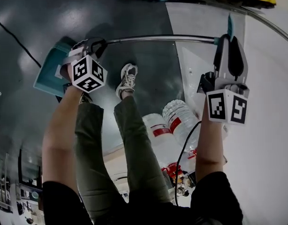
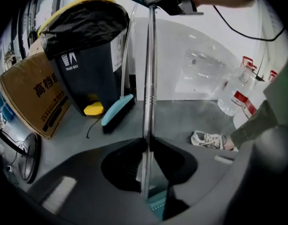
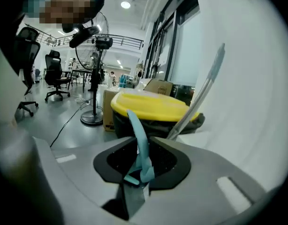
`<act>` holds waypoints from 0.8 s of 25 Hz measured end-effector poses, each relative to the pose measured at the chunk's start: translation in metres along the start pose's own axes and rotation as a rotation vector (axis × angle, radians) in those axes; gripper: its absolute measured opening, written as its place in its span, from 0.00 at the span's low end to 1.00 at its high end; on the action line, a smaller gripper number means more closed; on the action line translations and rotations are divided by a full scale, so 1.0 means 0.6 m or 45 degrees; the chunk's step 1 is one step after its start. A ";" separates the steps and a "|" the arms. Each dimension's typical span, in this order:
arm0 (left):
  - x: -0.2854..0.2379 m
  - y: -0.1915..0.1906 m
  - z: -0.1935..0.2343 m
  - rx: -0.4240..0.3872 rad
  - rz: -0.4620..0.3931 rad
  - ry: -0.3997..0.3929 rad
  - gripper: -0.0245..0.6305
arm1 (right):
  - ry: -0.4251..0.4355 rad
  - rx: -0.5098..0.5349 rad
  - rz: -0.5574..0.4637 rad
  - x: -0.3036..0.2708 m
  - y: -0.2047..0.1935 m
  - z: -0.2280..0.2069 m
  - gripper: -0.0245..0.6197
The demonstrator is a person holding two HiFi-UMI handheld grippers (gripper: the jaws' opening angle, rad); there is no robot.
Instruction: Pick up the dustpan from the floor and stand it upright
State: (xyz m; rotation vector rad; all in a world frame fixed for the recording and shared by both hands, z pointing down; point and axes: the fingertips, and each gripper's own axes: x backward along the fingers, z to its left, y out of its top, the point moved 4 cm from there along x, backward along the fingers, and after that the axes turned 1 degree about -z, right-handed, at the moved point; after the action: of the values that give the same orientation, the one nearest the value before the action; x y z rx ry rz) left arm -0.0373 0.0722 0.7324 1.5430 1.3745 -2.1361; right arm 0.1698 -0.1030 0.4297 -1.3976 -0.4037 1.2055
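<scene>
Dustpan: teal pan at the left of the head view, over the dark floor. Its metal pole runs right to a teal grip. Whether the pan touches the floor cannot be told.
Left tongs: closed on the pole close to the pan. In the left gripper view the pole stands pinched between the two jaws and rises away from them.
Right tongs: closed on the teal grip at the pole's far right end, which sits squeezed between the jaws, its tip sticking out past them.
Trash bin: dark body, black bag, yellow lid, at the far side against the wall. White print on its front reads "TRASH BOX" under a small bin symbol.
Cardboard box: just left of the bin, with large dark Chinese characters, "高档" legible, and smaller print too small to read.
Brush: teal, lying on the floor near the foot of the bin.
Water bottles: clear, with red labels, near the person's legs on the right. The label text is not readable.
Shoe: white sneaker, planted on the floor nearer than the pole.
Fan: pedestal type, standing far left of the bin.
</scene>
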 end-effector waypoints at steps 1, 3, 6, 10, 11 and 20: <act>0.005 0.016 0.000 0.001 -0.019 0.004 0.24 | -0.004 0.030 -0.024 0.009 0.022 -0.002 0.16; 0.017 0.048 -0.002 0.006 -0.048 0.011 0.24 | -0.008 0.091 -0.064 0.028 0.064 -0.007 0.16; 0.044 0.093 -0.005 0.015 -0.098 0.023 0.24 | -0.013 0.184 -0.091 0.045 0.108 -0.009 0.16; 0.088 0.143 -0.012 0.014 -0.176 0.019 0.24 | -0.081 0.280 -0.132 0.065 0.155 -0.020 0.16; 0.101 0.156 -0.011 0.014 -0.198 0.021 0.24 | -0.092 0.299 -0.143 0.069 0.166 -0.023 0.16; 0.225 0.290 -0.002 0.008 -0.387 0.075 0.24 | -0.165 0.487 -0.162 0.110 0.231 -0.044 0.18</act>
State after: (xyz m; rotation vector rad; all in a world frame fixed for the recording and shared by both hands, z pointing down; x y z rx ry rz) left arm 0.0068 0.0237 0.5221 1.4913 1.7212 -2.2789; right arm 0.1629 -0.0982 0.2745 -0.9564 -0.3257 1.1986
